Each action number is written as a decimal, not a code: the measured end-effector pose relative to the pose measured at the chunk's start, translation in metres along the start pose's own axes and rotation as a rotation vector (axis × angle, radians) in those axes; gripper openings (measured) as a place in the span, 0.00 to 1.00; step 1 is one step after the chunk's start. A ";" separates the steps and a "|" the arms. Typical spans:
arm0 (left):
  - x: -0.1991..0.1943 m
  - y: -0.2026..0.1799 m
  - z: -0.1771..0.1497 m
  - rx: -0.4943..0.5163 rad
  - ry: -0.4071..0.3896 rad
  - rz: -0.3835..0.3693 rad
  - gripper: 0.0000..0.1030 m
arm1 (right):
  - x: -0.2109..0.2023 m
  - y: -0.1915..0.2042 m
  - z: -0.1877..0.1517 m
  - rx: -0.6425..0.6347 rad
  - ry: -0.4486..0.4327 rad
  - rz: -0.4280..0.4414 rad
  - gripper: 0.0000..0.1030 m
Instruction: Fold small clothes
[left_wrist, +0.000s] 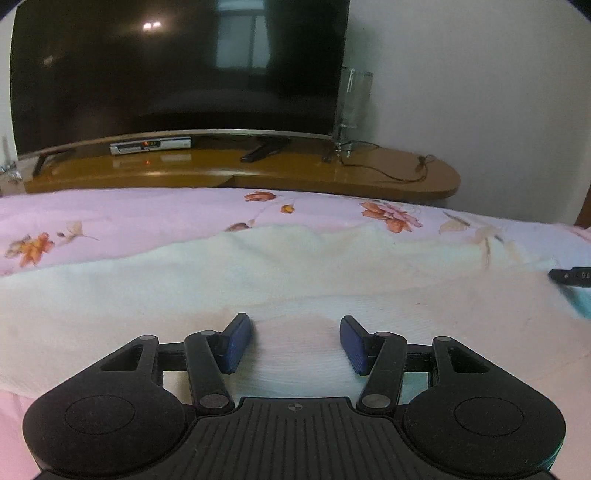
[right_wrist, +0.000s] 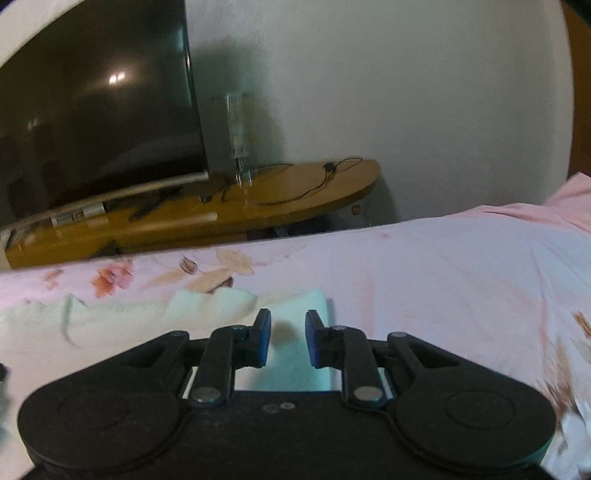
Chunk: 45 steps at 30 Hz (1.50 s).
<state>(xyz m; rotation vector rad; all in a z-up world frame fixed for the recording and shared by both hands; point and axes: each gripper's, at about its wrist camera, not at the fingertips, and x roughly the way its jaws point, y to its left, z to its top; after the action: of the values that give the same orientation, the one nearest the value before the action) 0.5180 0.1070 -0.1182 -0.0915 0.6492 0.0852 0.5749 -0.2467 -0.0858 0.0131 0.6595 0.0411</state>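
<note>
Bed: pink floral sheet (left_wrist: 155, 214), one.
Cloth: one cream garment (left_wrist: 295, 273), long axis 9-to-3.
Left gripper (left_wrist: 296, 341): spread, empty.
Right gripper (right_wrist: 288, 338): parted, above cloth edge.

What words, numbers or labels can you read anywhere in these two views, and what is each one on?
"94": white digits on the black bar at the right edge of the left wrist view; the marks before them are too blurred to read.
Orange display on the silver set-top box under the TV: glowing digits, too small to read.
Right wrist view: no readable text.
</note>
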 end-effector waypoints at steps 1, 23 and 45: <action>-0.001 0.002 0.001 -0.002 0.004 0.006 0.53 | 0.005 -0.005 -0.001 0.000 0.003 -0.019 0.15; -0.140 0.258 -0.074 -0.649 -0.134 0.300 0.76 | -0.130 -0.029 -0.082 -0.012 -0.019 0.086 0.50; -0.109 0.338 -0.056 -0.853 -0.227 0.283 0.02 | -0.149 -0.026 -0.076 0.052 -0.018 0.122 0.50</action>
<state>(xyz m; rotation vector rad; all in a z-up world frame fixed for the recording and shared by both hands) 0.3619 0.4302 -0.1164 -0.8010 0.3577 0.6358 0.4119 -0.2789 -0.0553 0.1036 0.6414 0.1417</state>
